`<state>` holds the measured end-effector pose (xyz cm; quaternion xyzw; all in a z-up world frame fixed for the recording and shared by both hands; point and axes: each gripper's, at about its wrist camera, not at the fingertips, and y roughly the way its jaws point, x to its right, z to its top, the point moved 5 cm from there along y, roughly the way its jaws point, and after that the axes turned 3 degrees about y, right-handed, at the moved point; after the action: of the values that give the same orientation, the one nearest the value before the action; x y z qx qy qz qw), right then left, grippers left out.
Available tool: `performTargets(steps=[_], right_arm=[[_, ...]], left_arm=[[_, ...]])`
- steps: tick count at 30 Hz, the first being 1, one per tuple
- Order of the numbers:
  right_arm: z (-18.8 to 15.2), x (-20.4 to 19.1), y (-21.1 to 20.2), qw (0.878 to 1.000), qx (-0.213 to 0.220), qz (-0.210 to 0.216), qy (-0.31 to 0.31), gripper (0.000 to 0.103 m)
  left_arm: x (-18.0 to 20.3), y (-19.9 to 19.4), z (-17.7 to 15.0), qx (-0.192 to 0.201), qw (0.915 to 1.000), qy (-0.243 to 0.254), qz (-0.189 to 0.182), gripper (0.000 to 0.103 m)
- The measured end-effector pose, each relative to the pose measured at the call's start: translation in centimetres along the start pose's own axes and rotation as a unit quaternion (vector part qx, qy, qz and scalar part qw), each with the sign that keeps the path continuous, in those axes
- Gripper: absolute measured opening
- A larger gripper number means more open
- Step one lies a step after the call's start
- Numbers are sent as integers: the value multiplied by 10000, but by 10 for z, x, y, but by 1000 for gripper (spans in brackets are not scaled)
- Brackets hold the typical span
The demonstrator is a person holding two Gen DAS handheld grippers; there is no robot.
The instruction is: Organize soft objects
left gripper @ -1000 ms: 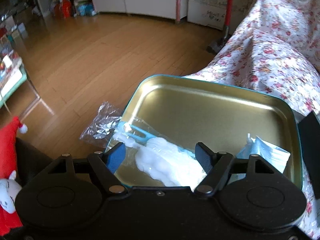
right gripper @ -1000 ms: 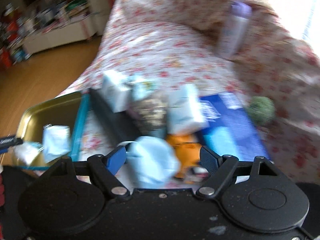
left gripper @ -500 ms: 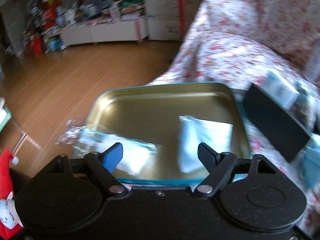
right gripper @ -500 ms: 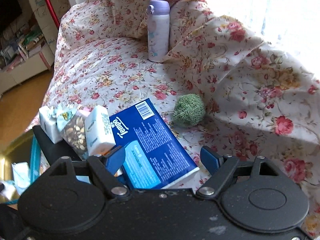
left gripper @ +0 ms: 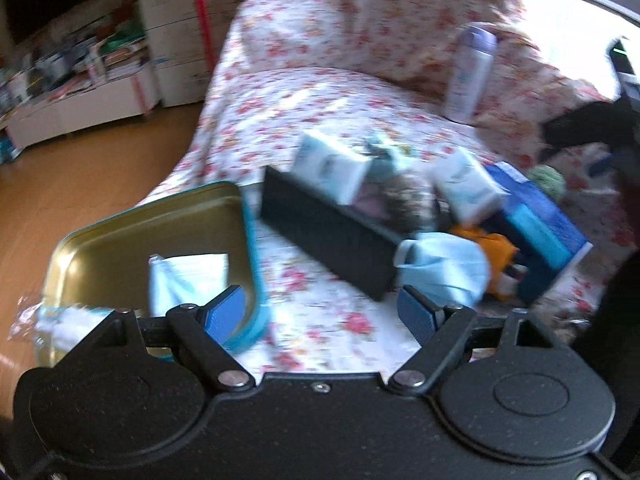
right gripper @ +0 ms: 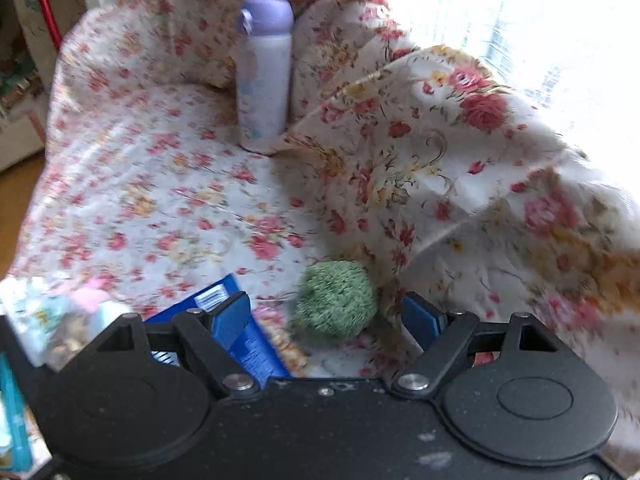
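Motion-blurred packets (left gripper: 332, 170) on the sofa, labels unreadable; tin (left gripper: 132, 232) partly hidden.

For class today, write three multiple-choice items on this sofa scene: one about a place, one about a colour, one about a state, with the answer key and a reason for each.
1. Where does the green fuzzy ball lie?
A. in the tin tray
B. on the floral cover, beside the blue pack
C. on top of the bottle

2. What colour is the cap of the bottle?
A. purple
B. red
C. black

3. What is between the pads of the right hand-held gripper?
A. a tissue pack, squeezed
B. the bottle, gripped
C. nothing gripped; the ball lies below the gap, untouched

Key: B, the ball rests on the floral cover next to the blue pack; A, the cap shows lilac purple; C, both blue pads stand clear of the ball.
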<state>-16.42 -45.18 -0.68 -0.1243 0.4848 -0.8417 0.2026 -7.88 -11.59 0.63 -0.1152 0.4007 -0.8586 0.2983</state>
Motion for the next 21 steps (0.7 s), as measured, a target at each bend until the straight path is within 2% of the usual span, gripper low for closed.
performTargets(steps=[5, 8, 14, 21], right_arm=[[2, 6, 20, 9996, -249, -63, 110, 82], [-1, 2, 23, 9998, -189, -74, -24, 85], [-6, -13, 38, 9972, -134, -474, -563, 85], [-5, -18, 47, 9952, -87, -629, -747, 85]], left_arm=[[29, 6, 4, -82, 9993, 300, -197, 81], [42, 14, 5, -196, 9985, 384, -327, 81], [64, 29, 6, -404, 9970, 428, -509, 81], [78, 48, 6, -693, 9945, 344, -699, 81]])
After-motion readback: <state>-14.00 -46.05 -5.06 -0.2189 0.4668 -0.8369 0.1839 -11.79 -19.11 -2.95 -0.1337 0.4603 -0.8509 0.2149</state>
